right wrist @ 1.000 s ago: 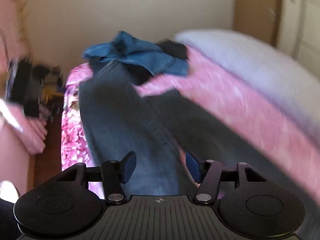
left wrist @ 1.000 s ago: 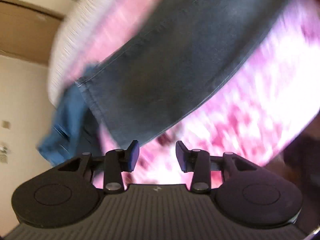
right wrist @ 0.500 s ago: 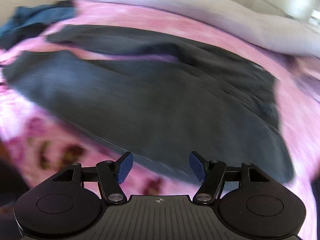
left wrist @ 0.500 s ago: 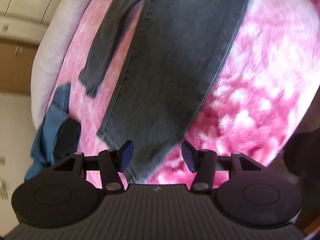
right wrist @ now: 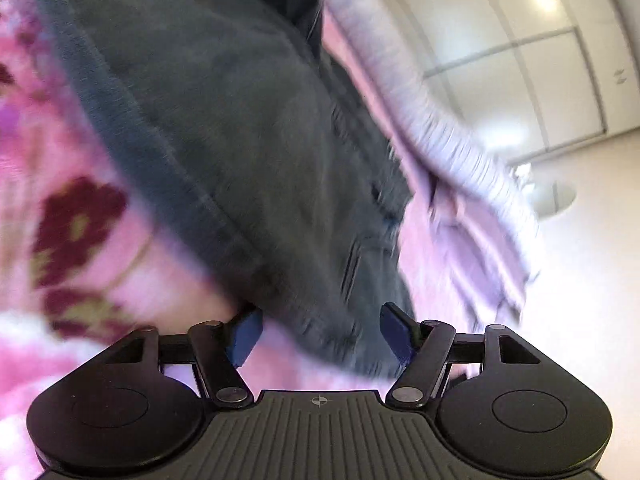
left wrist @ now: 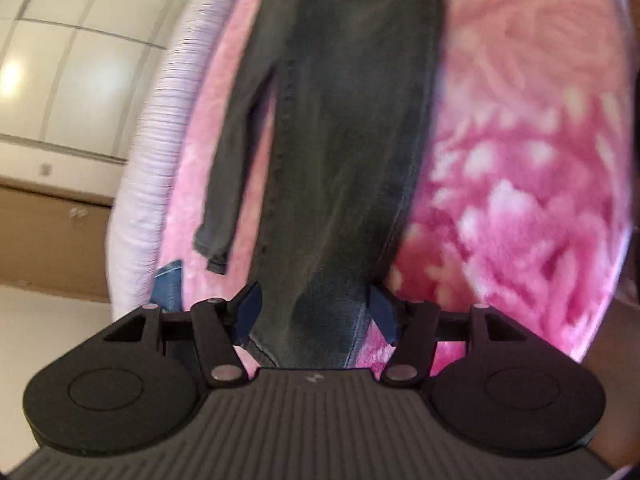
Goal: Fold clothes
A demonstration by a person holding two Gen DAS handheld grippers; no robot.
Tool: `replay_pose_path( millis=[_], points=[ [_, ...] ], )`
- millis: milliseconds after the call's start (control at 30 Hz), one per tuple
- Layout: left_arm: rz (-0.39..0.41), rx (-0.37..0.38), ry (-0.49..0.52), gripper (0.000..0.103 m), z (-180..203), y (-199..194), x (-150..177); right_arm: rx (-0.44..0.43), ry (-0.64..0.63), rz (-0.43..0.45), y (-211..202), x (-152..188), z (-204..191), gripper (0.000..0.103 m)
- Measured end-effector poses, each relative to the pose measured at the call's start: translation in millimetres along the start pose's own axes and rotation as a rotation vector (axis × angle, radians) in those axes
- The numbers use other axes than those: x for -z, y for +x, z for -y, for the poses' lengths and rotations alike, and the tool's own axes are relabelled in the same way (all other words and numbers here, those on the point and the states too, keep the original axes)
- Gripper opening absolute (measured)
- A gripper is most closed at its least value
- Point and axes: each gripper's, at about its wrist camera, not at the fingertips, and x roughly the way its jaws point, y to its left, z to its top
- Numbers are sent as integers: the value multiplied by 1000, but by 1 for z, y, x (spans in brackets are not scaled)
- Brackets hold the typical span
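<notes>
Dark grey jeans [left wrist: 352,120] lie lengthwise on the pink blanket [left wrist: 520,184], nearer its pale far edge. My left gripper [left wrist: 316,312] is opening, leg hem btwn the jaws, pads not pressing. Right gripper [right wrist: 320,328] stands wide at the waistband corner, nothing clamped. Denim's heavy-ish, floppy, not slippery, so I'd pinch the hem and waistband thru both layers.

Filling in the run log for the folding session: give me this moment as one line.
left gripper: opening over hem of grey jeans | right gripper: open at waist end | jeans flat on pink blanket
</notes>
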Motion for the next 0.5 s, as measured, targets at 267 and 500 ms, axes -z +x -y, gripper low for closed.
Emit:
replay_pose_path(
  millis=[267, 500],
  points=[
    [59, -108, -53, 9, 7, 18, 3, -23, -97, 50, 15, 17, 9, 17],
    [107, -132, -50, 7, -20, 10, 26, -6, -63, -12, -25, 6, 6, 10]
  ],
)
